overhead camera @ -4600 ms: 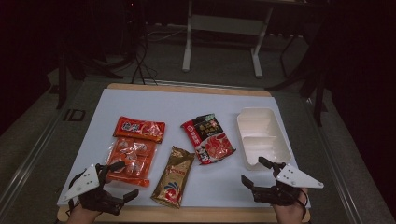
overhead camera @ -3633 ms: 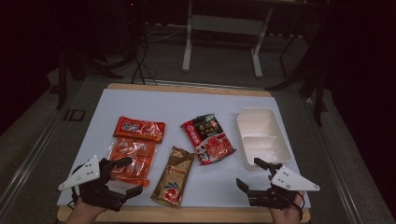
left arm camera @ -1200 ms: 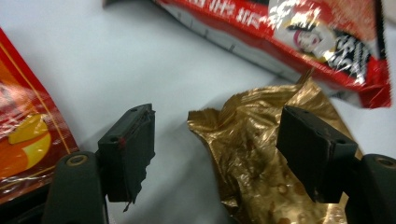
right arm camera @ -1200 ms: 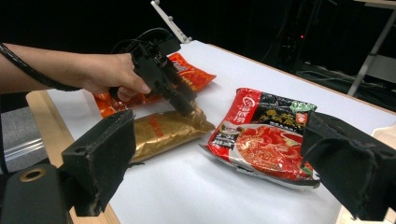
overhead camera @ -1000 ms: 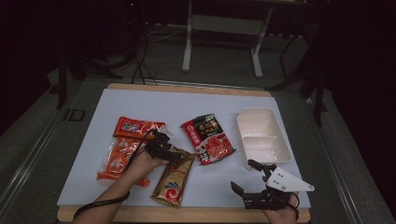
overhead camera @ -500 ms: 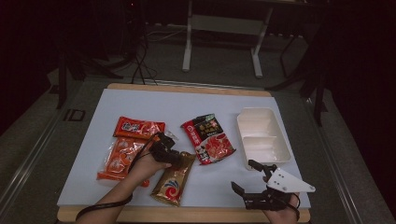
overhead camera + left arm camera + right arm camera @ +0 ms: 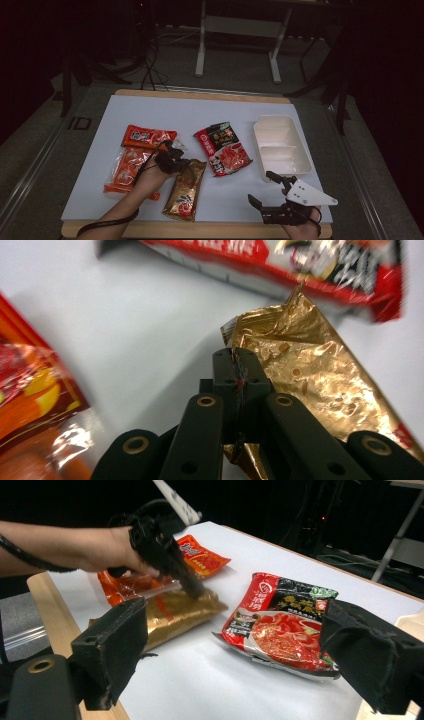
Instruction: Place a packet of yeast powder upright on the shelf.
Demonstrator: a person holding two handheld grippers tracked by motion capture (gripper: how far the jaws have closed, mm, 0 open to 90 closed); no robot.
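Left tongs (image 7: 235, 357): pressed together on the upper corner seam of the crinkled gold foil snack pouch (image 7: 186, 189), centre-left of the high view.
Right tongs (image 7: 267, 187): jaws spread wide and holding nothing, hovering at the lower right of the bench (image 7: 165, 107).
Gold pouch: lies flat on the white bench, lower centre, its top corner pinched.
Handling: looks light, soft and slippery; foil likely crumples and sags from one corner. The flat sealed edge seems the surest hold.
Neighbours: orange-red clear-window packets (image 7: 131, 165) just left; red and black noodle packet (image 7: 223, 147) just right.
Farther out: white two-compartment plastic tray (image 7: 281, 147), empty, at right.
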